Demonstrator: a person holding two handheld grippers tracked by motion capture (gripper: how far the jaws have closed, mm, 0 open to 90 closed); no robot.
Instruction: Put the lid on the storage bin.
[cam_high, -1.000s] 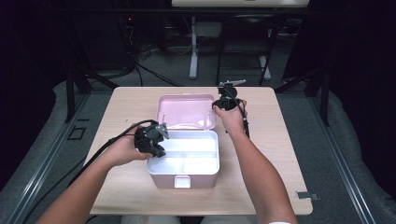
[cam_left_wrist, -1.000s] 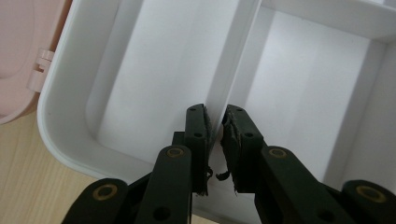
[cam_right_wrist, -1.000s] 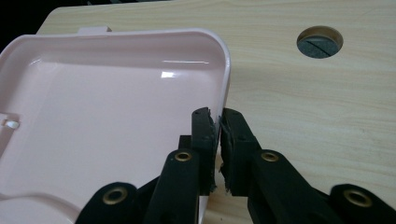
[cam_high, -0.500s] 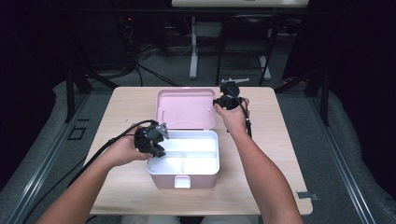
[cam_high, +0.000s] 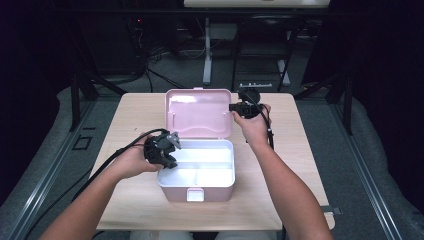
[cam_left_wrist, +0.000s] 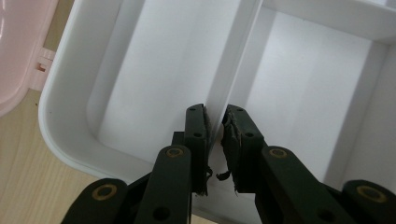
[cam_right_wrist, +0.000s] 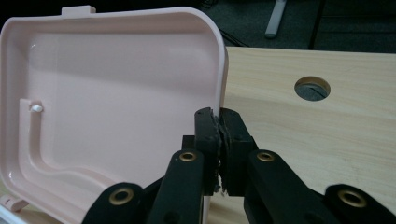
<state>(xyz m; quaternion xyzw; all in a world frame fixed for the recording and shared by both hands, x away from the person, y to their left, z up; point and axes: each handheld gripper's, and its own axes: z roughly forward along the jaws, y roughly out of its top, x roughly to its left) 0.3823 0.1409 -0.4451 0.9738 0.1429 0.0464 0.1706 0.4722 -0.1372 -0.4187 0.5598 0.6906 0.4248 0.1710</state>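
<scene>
Pink storage box (cam_high: 197, 187) sits at the middle of the bench (cam_high: 295, 150), near its front edge, with the latch tab facing the person. Its lid (cam_high: 198, 113) is raised behind the body, close to upright, hollow inner side toward the person. Interior of the box is white and split by dividers (cam_left_wrist: 233, 60) into compartments, the visible ones bare. Left gripper (cam_high: 167, 147) is at the box's left rim; in the left gripper view its jaws stand narrow, one on each side of a white divider wall, pads just beside it or touching; firm contact cannot be confirmed. Right gripper (cam_high: 235, 106) is at the lid's right edge; in the right gripper view its jaws are closed on that edge, pinching the pink rim (cam_right_wrist: 222, 84) between the pads. A round cable hole (cam_right_wrist: 312, 88) is cut in the bench beyond the lid.
</scene>
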